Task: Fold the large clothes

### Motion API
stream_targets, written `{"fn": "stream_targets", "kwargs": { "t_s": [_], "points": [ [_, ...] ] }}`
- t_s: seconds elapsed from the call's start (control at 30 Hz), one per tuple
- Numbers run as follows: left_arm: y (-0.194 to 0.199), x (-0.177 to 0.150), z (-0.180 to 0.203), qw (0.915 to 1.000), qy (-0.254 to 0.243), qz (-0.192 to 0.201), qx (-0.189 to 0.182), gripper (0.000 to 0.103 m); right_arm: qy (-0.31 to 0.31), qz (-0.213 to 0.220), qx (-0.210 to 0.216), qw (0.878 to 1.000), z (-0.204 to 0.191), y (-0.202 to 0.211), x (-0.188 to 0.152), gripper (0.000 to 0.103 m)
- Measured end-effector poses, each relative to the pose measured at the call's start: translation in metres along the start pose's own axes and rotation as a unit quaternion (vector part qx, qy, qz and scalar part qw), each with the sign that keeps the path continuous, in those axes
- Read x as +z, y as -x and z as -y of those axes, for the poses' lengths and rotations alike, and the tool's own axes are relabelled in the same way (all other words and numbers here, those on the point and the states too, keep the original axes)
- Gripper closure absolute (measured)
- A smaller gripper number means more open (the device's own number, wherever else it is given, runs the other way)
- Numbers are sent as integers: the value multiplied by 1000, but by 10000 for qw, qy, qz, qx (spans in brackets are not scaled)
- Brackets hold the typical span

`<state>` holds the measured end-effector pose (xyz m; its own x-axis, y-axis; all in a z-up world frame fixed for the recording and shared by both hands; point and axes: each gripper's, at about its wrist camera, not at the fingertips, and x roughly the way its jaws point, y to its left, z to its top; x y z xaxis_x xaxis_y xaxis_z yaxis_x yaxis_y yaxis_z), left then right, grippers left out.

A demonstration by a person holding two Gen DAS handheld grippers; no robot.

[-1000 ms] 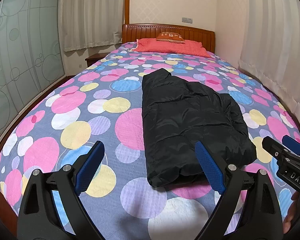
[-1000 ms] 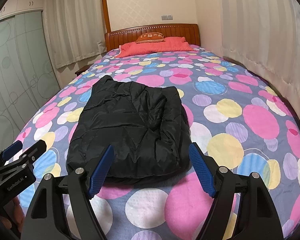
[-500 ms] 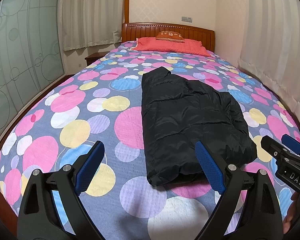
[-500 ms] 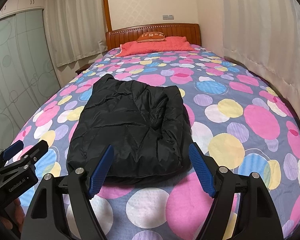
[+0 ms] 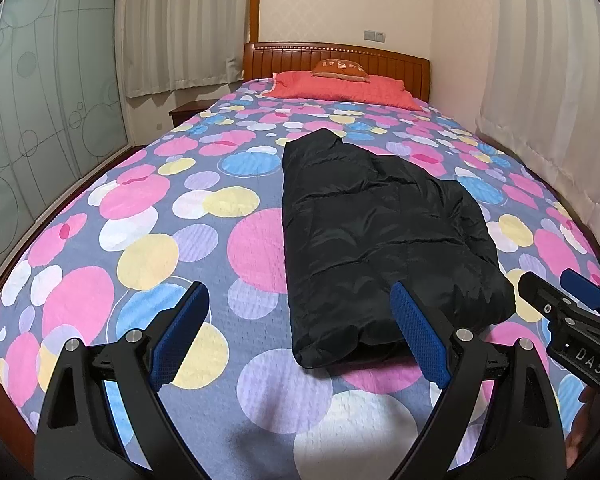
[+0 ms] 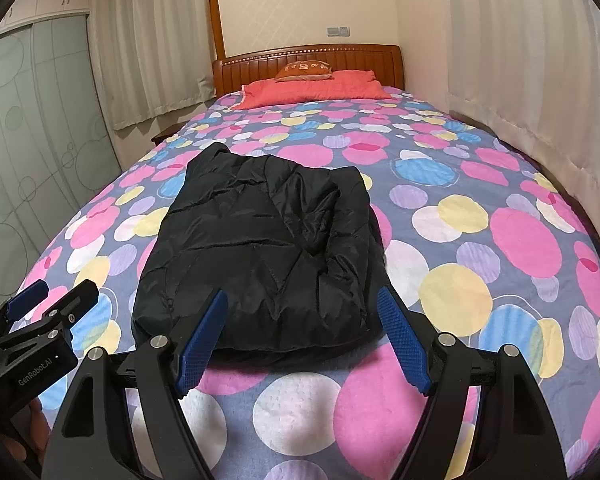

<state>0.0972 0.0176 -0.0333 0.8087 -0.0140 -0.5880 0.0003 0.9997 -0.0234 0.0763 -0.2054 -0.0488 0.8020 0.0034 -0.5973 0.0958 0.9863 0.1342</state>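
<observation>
Nothing has moved since the earlier frames: the black puffer jacket (image 5: 380,236) lies just as it did, and both grippers hang in the same spots. The jacket is folded into a thick, roughly rectangular bundle, shiny and quilted, with creases across its top; it sits right of centre in the left wrist view and left of centre in the right wrist view (image 6: 260,248). The left gripper (image 5: 300,332) stands wide open and empty at the bottom of its frame, in front of the jacket's near edge. The right gripper (image 6: 302,332) is likewise open, holding nothing. The jacket rests on a bed (image 5: 148,216) covered in pink, yellow, blue and white circles. Red pillows (image 5: 340,88) lie at the wooden headboard (image 6: 308,60), upper centre. Pale curtains (image 6: 540,60) line the right side.
</observation>
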Motion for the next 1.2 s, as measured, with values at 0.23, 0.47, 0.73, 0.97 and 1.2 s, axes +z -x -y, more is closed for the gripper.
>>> {"fn": "stream_targets", "kwargs": {
  "t_s": [0.23,0.47,0.73,0.97,1.2],
  "points": [
    [0,0,0,10000,-2,-5,-5,11,13,-5,11,10000,-1,-1,-1,27],
    [0,1,-1,10000,-2,-5,-2,11,22,-6,2,10000,-2,-1,-2,27],
    [0,0,-1,10000,2,-4,-2,11,13,-12,-7,10000,-3,-1,-3,27],
    [0,-2,-1,10000,7,-3,2,11,18,-15,-9,10000,-4,-1,-3,27],
    [4,-8,3,9999,-52,75,79,11,24,-3,-6,10000,-4,0,-4,27]
  ]
}}
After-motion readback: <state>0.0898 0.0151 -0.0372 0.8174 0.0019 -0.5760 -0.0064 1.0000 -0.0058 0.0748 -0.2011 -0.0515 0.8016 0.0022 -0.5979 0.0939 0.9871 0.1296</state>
